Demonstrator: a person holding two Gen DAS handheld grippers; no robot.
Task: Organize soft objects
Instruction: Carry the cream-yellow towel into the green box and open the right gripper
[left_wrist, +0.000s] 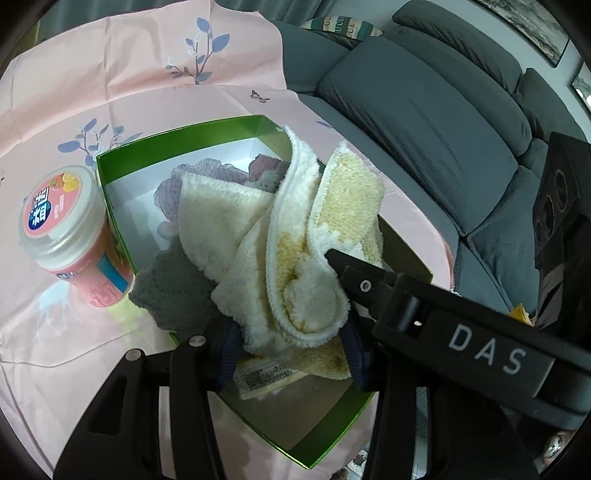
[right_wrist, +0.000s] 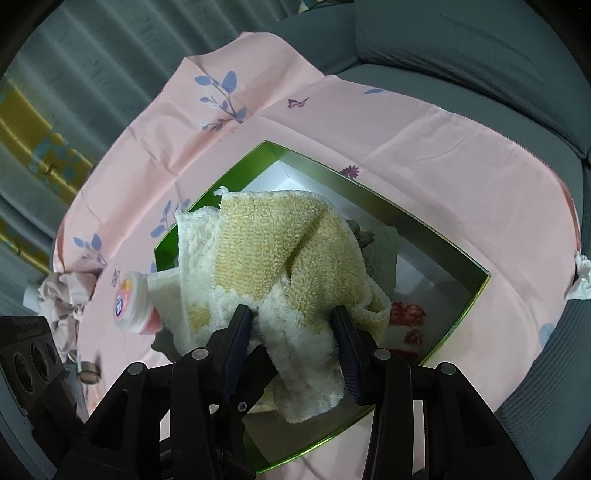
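A cream and yellow towel (left_wrist: 295, 236) hangs bunched over the green box (left_wrist: 177, 136). My left gripper (left_wrist: 291, 343) is shut on the towel's lower fold. My right gripper (right_wrist: 291, 339) is also shut on the towel (right_wrist: 280, 251), and its black finger (left_wrist: 354, 269) shows in the left wrist view against the cloth. Inside the box lie a grey cloth (left_wrist: 173, 291) and a mauve cloth (left_wrist: 207, 170). The box (right_wrist: 461, 258) also shows in the right wrist view, with a grey cloth (right_wrist: 380, 254) behind the towel.
A pink-labelled jar (left_wrist: 70, 225) stands left of the box on the pink floral sheet (left_wrist: 110, 74). A grey sofa (left_wrist: 424, 110) runs along the right. A crumpled cloth (right_wrist: 62, 299) lies at the sheet's left edge.
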